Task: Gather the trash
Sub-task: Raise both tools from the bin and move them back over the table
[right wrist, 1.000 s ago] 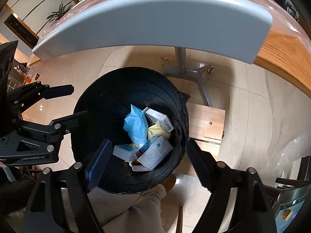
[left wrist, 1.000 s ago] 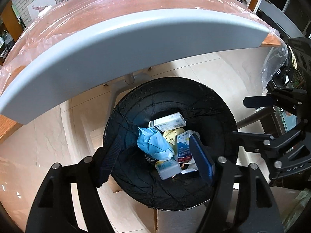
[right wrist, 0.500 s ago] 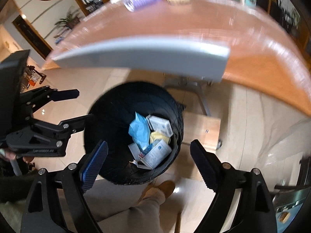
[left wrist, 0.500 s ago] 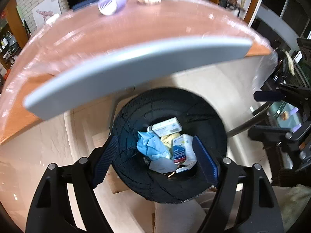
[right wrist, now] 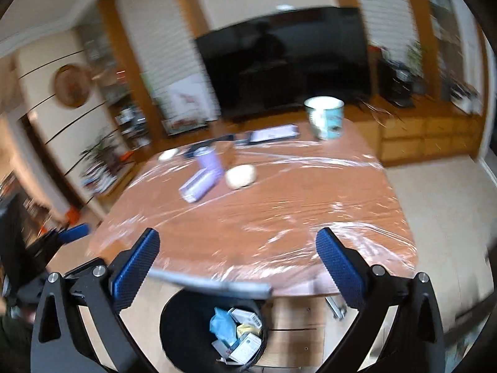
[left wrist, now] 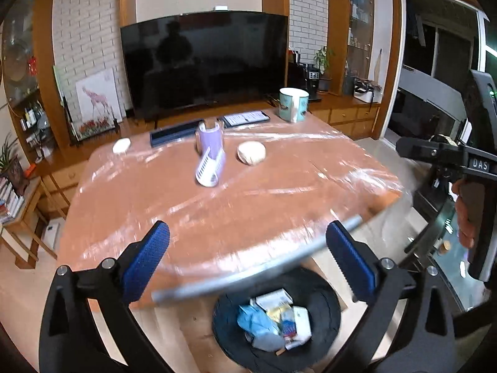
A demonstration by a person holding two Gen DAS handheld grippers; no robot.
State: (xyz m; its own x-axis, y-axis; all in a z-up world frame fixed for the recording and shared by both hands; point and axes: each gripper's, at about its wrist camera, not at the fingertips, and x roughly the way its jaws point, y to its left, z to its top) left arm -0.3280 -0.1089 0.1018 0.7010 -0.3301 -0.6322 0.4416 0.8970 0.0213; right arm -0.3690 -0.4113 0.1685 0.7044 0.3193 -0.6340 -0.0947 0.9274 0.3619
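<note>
A: Where is the next trash? The bin point(left wrist: 276, 320) is down under the near table edge, already with boxes and a blue mask point(left wrist: 253, 320) inside.

B: On the table point(left wrist: 279, 192) I see a crumpled pale wad point(left wrist: 251, 152), prob. trash, near the middle-far part. Just beside it, to the left, lies a purple holder point(left wrist: 210, 168) on its side, and a purple cup point(left wrist: 211, 136) stands behind that. I cannot tell if the purple things are trash.

A: Which way from the jaws?

B: Ahead and up in both views, well apart from both. From the left gripper point(left wrist: 248, 261) the wad is nearly straight ahead, approx. on the centre line. From the right gripper point(right wrist: 237, 264) the wad point(right wrist: 240, 176) also sits close to the centre line, and the purple holder point(right wrist: 198, 185) lies a bit left, its long axis slanting from near-left to far-right.

A: Jaws?

B: Both are opening, wide apart, nothing between the pads, nothing held.

A: Which hand is nearer?

B: Hard to say; both look about equal. I think either can reach the wad w/o crossing. The wad is roundish, no clear long axis, so wrist angle matters little. The mug point(left wrist: 293, 104) at the far right corner is well apart, not in the way.
</note>
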